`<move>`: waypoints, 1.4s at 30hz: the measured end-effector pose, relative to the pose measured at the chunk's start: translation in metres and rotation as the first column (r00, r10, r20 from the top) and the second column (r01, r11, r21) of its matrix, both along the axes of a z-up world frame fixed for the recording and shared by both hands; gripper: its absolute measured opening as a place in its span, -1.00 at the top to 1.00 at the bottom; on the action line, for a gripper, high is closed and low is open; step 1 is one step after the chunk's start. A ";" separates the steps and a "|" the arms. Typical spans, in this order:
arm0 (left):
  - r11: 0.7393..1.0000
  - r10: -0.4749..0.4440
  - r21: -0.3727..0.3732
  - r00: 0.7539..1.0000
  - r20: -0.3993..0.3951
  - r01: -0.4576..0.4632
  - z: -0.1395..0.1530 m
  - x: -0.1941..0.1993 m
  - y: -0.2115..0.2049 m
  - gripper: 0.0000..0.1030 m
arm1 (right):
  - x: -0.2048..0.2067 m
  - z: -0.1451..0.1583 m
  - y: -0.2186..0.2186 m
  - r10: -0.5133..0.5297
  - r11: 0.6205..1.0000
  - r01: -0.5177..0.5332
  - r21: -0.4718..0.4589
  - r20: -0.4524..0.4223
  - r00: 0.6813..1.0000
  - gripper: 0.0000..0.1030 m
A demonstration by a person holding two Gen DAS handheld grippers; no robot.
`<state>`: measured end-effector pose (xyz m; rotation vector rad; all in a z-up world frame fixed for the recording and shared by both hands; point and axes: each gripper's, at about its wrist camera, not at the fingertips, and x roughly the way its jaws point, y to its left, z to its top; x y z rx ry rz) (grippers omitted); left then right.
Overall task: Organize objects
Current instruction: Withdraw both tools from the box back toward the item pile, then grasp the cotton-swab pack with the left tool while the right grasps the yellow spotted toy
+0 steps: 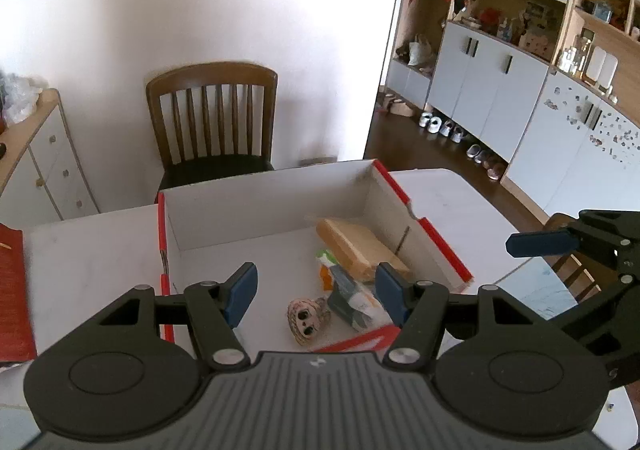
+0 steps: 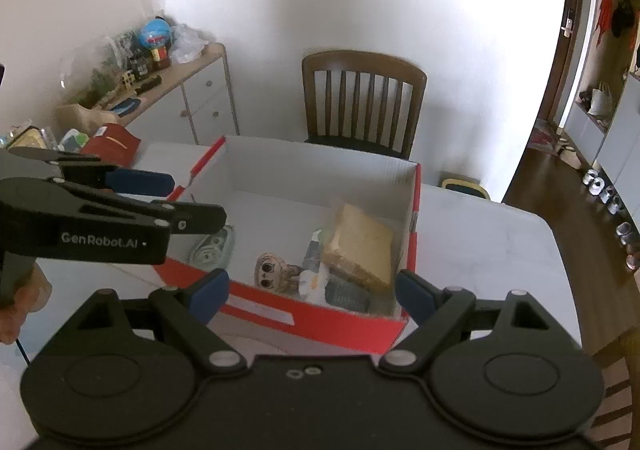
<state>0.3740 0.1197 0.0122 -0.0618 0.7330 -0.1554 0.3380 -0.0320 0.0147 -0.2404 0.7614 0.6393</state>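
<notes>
Your 2 grippers, left gripper and right gripper, hover empty with jaws apart over the red-and-white cardboard box holding a flat tan packet, on a smooth white table.

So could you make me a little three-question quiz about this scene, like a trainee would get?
1. True or false: the red-and-white cardboard box on the white table has its lid on.
2. Which lies inside the box? A) a small doll's head B) a globe C) a shoe
3. What piece of furniture stands behind the table, against the wall?

Key:
1. False. The box is open on top.
2. A. The doll's head lies beside a tan wrapped block and some small packets.
3. A wooden chair.
Neither the left gripper nor the right gripper holds anything.
</notes>
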 end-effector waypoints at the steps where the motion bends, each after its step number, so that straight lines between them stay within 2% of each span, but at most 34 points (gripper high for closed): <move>1: 1.000 -0.001 -0.001 1.000 0.003 0.001 0.001 -0.004 -0.001 -0.25 | -0.004 0.001 -0.002 0.002 1.000 -0.002 0.002 0.002 1.000 -0.75; 4: 1.000 -0.002 -0.004 1.000 0.014 0.002 0.006 -0.018 -0.005 -0.25 | -0.014 0.005 -0.009 0.008 1.000 -0.008 0.013 0.004 1.000 -0.75; 7: 1.000 -0.002 -0.002 1.000 0.027 0.002 0.009 -0.032 -0.009 -0.40 | -0.025 0.006 -0.015 0.014 1.000 -0.014 0.022 0.004 1.000 -0.76; 13: 1.000 -0.001 0.003 0.999 0.042 0.001 0.011 -0.058 -0.018 -0.46 | -0.044 0.010 -0.030 0.026 0.998 -0.026 0.048 0.005 1.000 -0.83; 22: 1.000 0.010 -0.029 0.999 0.034 -0.009 0.003 -0.097 -0.027 -0.58 | -0.074 -0.004 -0.058 0.043 0.997 -0.043 0.068 -0.004 0.999 -0.98; 30: 0.999 0.022 -0.026 1.000 -0.012 -0.022 -0.025 -0.132 -0.028 -0.68 | -0.104 -0.029 -0.075 0.071 0.997 -0.071 0.033 -0.001 0.997 -0.98; 32: 0.999 0.030 -0.028 0.999 -0.035 -0.031 -0.035 -0.140 -0.027 -0.80 | -0.111 -0.036 -0.077 0.077 0.997 -0.077 0.024 -0.004 0.997 -0.98; 36: 0.997 0.058 -0.038 0.996 -0.065 -0.060 -0.055 -0.158 -0.024 -0.85 | -0.125 -0.050 -0.079 0.099 0.995 -0.099 -0.013 -0.004 0.995 -0.98; 37: 0.997 0.067 -0.036 0.995 -0.073 -0.069 -0.060 -0.161 -0.023 -0.97 | -0.128 -0.053 -0.080 0.104 0.994 -0.104 -0.020 -0.006 0.995 -0.98; 38: 0.996 0.074 -0.033 0.994 -0.077 -0.077 -0.064 -0.165 -0.022 -1.00 | -0.130 -0.056 -0.080 0.108 0.994 -0.108 -0.028 -0.008 0.994 -0.98; 42: 0.993 0.109 -0.022 0.988 -0.105 -0.112 -0.083 -0.175 -0.014 -1.00 | -0.139 -0.067 -0.079 0.124 0.991 -0.124 -0.055 -0.012 0.992 -0.97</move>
